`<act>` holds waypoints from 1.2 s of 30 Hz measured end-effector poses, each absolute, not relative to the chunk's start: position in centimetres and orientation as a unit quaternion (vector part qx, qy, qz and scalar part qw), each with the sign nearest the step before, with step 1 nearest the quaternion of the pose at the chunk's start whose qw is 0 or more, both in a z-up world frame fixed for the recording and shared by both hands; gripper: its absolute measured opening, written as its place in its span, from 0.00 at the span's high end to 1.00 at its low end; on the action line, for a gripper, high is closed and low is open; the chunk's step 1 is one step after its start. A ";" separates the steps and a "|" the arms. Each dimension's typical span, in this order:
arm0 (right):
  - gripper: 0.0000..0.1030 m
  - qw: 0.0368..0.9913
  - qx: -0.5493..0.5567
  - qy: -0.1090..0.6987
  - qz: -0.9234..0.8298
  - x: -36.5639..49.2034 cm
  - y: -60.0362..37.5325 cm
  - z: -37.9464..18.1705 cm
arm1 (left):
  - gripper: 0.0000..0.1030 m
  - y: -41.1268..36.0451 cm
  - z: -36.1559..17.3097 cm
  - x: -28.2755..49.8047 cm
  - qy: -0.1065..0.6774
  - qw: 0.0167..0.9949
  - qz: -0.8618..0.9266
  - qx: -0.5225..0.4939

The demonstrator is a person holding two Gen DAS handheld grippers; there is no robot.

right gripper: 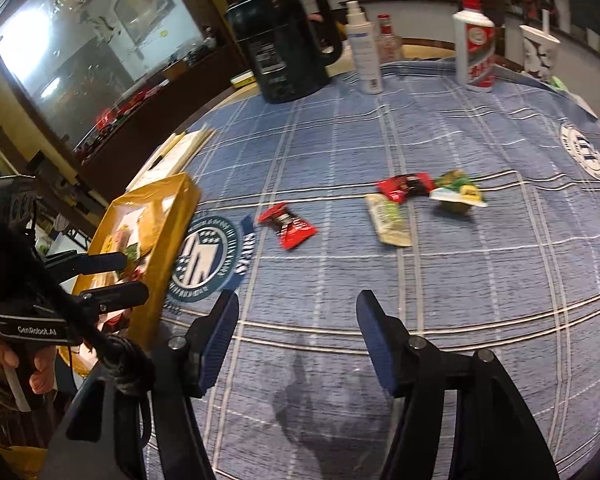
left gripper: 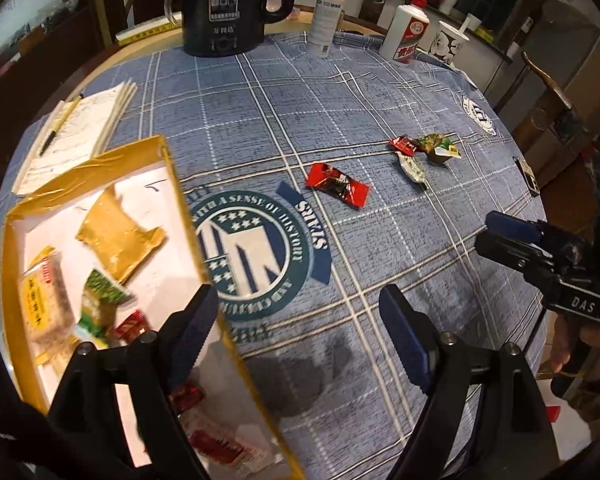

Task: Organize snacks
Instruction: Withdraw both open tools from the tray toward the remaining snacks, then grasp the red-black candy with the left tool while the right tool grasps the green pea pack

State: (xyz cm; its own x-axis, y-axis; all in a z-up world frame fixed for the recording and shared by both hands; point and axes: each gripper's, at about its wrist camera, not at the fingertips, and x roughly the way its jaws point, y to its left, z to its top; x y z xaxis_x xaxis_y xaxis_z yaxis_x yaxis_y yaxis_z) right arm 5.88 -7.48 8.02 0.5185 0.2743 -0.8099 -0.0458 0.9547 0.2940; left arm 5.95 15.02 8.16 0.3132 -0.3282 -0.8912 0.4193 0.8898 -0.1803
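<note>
A yellow-rimmed box [left gripper: 168,168] [right gripper: 172,224] lies at the left of the table with several snack packets inside. A red packet [left gripper: 337,185] [right gripper: 287,225] rests on the blue checked cloth. Farther right lie a pale packet [left gripper: 412,169] [right gripper: 389,219], a second red packet [left gripper: 404,145] [right gripper: 405,187] and a green-lidded cup [left gripper: 444,150] [right gripper: 458,196]. My left gripper [left gripper: 300,328] [right gripper: 120,276] stands open over the box's right wall with nothing between its fingers. Empty too, my right gripper [right gripper: 298,328] [left gripper: 496,232] hangs open above bare cloth, short of the packets.
At the back stand a black kettle [left gripper: 232,4] [right gripper: 288,40], a spray bottle [left gripper: 327,20] [right gripper: 364,48], a white liquor bottle [left gripper: 406,34] [right gripper: 474,46] and a paper cup [left gripper: 450,42]. Papers with a pen [left gripper: 76,132] lie behind the box. A small dark device [left gripper: 527,174] sits at the right edge.
</note>
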 end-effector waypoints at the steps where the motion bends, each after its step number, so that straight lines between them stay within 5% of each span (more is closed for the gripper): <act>1: 0.39 0.864 0.119 0.481 0.089 6.0 -8.0 8.1 | 0.20 14.6 8.0 6.4 0.543 0.807 -0.229 0.037; 27: 0.38 0.861 0.143 0.488 0.028 14.7 -18.4 6.2 | 0.20 4.8 2.5 16.2 0.619 0.776 -0.120 0.008; 36: 0.40 0.847 0.162 0.506 0.017 16.8 -19.6 4.2 | 0.40 3.0 0.9 16.8 0.626 0.771 -0.103 0.058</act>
